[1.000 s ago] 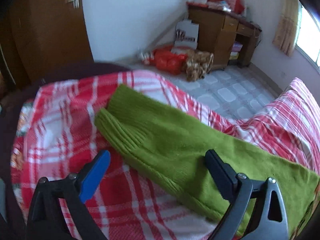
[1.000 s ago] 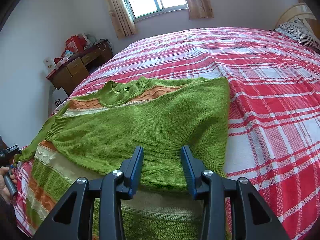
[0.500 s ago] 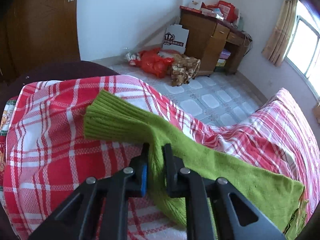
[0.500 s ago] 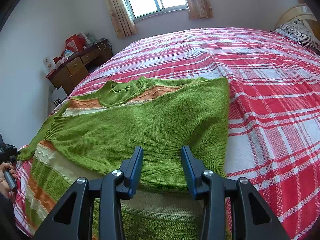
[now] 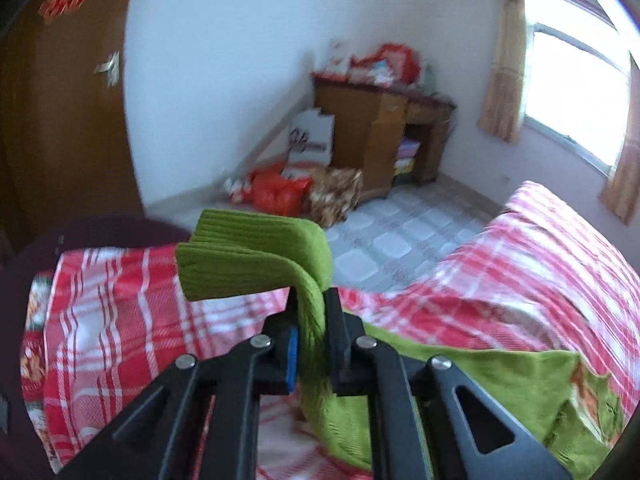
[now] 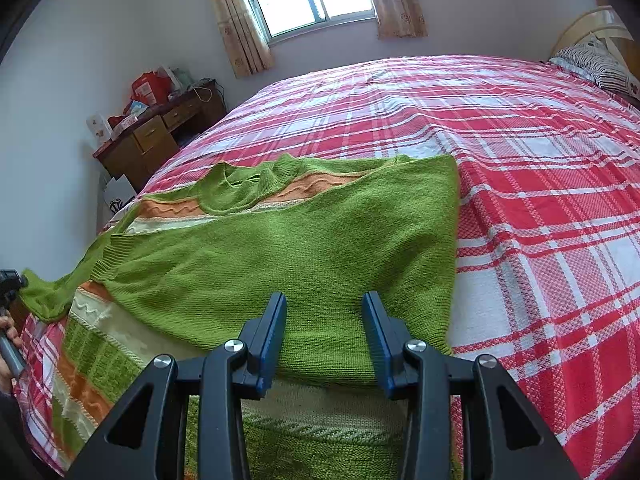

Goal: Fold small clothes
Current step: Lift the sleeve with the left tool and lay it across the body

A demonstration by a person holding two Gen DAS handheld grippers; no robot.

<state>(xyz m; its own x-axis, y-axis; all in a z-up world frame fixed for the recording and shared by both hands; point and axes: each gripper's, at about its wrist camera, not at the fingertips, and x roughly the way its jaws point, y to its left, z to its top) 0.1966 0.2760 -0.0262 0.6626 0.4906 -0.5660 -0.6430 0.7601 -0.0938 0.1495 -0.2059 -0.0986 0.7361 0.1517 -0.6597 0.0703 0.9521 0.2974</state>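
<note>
Jaws, left gripper [image 5: 314, 330]: have just been closing and now pinch the green sleeve [image 5: 256, 258] between the pads; the ribbed cuff end sticks out past the jaws toward the left of the left wrist view, lifted clear of the bed [image 5: 116, 312].
Sleeve axis: runs from the cuff at the left, through the jaws, then down and rightward to the sweater's body.
Left edge, right wrist view: a hand [image 6: 6, 344] holds a grey handle beside the sleeve end.
Sweater [image 6: 304, 248]: lies flat on the red plaid bed near its foot corner; collar points toward the window side, hem toward the camera; long axis runs away from the right gripper. One sleeve is folded across the chest.
Bags: a red bag [image 5: 280, 194] and a patterned bag [image 5: 334, 198] sit on the floor by the desk [image 5: 376, 136]; contents cannot be told.
Jaws, right gripper [image 6: 324, 340]: part open, hovering over the sweater's lower body, nothing between the pads.
</note>
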